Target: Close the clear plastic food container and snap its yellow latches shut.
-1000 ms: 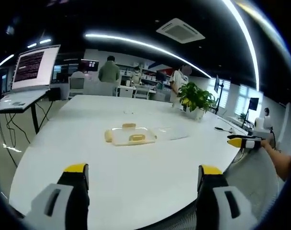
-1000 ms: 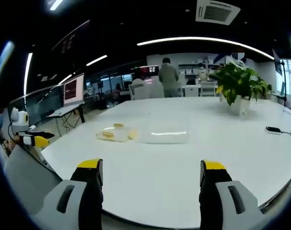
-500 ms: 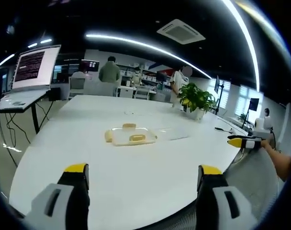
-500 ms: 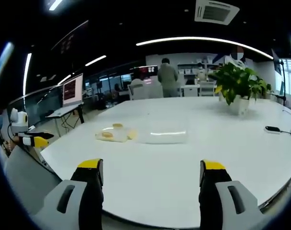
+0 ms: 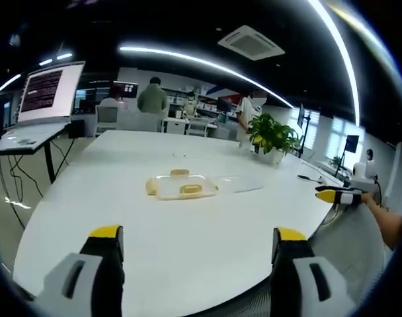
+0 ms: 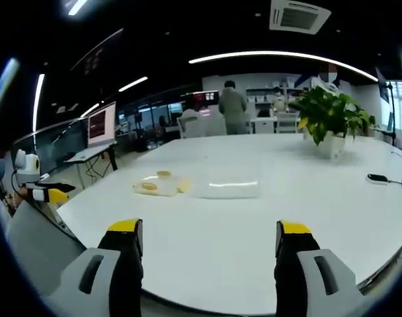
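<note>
On the white table (image 5: pixel 121 218) lies a flat clear container part (image 5: pixel 181 187) with yellow latches (image 5: pixel 150 187) on its edges, well ahead of my left gripper (image 5: pixel 198 238). A second clear plastic part (image 5: pixel 237 183) rests just to its right. In the right gripper view the latched part (image 6: pixel 155 185) sits left of the taller clear part (image 6: pixel 226 185). My right gripper (image 6: pixel 211 231) is open and far short of both. Both grippers hold nothing, jaws wide apart. The right gripper (image 5: pixel 336 195) also shows at the table's right edge, and the left gripper (image 6: pixel 47 193) at the left edge.
A potted plant (image 5: pixel 270 137) (image 6: pixel 331 119) stands at the far side of the table (image 6: pixel 307 218). A dark flat object (image 6: pixel 379 178) lies near it. A screen on a stand (image 5: pixel 45 92) is off to the left. People stand among desks at the back.
</note>
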Available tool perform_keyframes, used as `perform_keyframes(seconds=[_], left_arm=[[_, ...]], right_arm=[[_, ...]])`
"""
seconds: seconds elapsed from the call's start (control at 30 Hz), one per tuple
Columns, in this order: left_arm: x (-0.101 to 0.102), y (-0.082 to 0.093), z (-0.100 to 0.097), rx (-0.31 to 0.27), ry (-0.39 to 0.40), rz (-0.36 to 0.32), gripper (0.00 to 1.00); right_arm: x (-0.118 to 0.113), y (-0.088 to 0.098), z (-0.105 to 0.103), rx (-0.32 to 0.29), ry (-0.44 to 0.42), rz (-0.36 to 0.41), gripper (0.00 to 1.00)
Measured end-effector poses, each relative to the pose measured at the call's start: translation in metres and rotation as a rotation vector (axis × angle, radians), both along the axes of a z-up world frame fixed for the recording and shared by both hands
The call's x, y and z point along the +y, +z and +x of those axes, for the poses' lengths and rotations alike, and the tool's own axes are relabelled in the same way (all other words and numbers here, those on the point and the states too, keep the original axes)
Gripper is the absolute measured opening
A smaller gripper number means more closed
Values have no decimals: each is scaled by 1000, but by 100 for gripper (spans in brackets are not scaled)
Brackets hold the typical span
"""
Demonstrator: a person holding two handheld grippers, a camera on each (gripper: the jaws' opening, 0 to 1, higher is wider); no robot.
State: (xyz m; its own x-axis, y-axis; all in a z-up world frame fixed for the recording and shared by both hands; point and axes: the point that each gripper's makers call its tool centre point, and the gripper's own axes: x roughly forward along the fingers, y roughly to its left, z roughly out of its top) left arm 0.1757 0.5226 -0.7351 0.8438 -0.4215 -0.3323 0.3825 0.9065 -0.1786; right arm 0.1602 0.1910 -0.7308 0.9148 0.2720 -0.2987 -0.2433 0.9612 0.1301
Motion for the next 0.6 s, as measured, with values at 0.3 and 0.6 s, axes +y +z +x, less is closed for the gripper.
perform_keyframes(seconds=[0.3, 0.6], left_arm=[[-1, -1, 0, 5, -3, 6, 89], [-2, -1, 0, 8, -5, 6, 89]], right_arm=[[1, 0, 0, 0, 11, 1, 80], [0, 1, 0, -6, 6, 7, 79]])
